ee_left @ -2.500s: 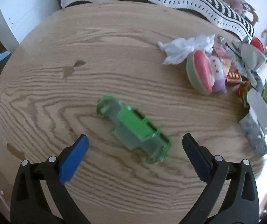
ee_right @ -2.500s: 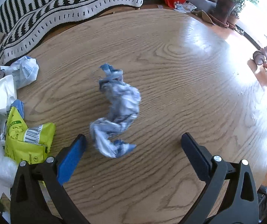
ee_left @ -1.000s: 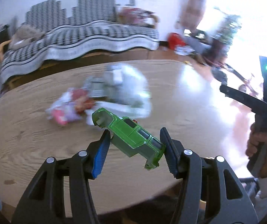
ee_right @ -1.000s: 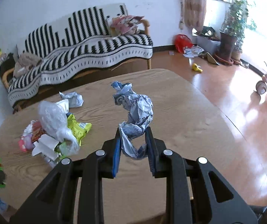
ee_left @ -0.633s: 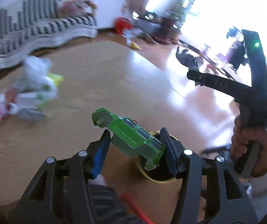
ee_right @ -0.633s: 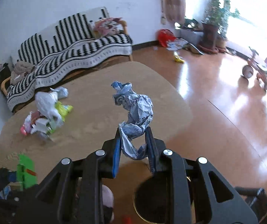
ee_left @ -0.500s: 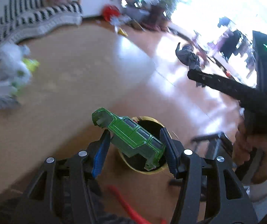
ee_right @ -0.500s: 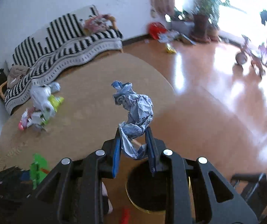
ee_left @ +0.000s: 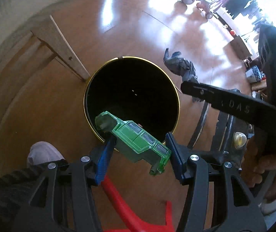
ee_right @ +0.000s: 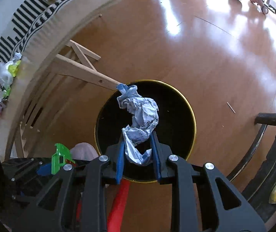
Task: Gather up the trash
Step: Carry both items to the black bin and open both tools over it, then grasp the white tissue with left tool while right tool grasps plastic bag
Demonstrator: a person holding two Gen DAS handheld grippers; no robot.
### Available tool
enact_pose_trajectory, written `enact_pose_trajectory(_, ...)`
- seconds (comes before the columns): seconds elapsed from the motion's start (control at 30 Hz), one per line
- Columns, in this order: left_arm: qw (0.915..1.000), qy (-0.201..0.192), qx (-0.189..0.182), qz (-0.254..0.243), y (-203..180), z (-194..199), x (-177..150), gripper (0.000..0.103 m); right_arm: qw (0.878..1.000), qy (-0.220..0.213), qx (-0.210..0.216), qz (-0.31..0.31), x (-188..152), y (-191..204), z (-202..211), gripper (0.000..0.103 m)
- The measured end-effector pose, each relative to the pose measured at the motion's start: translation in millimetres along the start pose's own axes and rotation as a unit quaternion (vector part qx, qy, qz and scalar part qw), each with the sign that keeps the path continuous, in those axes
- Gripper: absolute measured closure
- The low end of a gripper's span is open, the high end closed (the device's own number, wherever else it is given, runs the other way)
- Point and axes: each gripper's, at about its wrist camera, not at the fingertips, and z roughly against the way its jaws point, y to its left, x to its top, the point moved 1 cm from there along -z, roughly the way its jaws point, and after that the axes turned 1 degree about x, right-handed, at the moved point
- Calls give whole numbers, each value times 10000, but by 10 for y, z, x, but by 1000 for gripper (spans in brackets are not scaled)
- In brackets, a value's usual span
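Between right fingers (ee_right: 121, 158): crumpled paper (ee_right: 140, 123).

Glossy wood floor (ee_right: 205, 61); crumpled paper wad (ee_right: 141, 123).

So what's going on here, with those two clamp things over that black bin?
A person is clearing rubbish with a hand-held gripper in each hand. The left gripper is clamped on a green plastic toy car, and the right gripper pinches a crumpled paper wad. Both point down over a black bin with a gold rim standing on the wooden floor beside the table. Nothing has been dropped yet; more litter lies on the table.
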Motion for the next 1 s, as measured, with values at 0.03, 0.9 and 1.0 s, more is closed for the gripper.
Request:
enact_pose_trajectory(0.03, 10000, 18, -2, 10, 6, -18, 19, 49, 10000, 15, 11, 0, 48, 37, -40, 78)
enact_pose_trajectory(0.9, 9502, -2694, 1348, 795, 1313, 2546, -295, 6, 9896, -1085, 549, 765, 582, 1379, 363, 7)
enact_pose_trajectory(1.0, 9263, -2852, 1952, 1499, 2083, 2961, -566, 6, 9794, -1285, 866, 1293, 739, 2259, 394, 7)
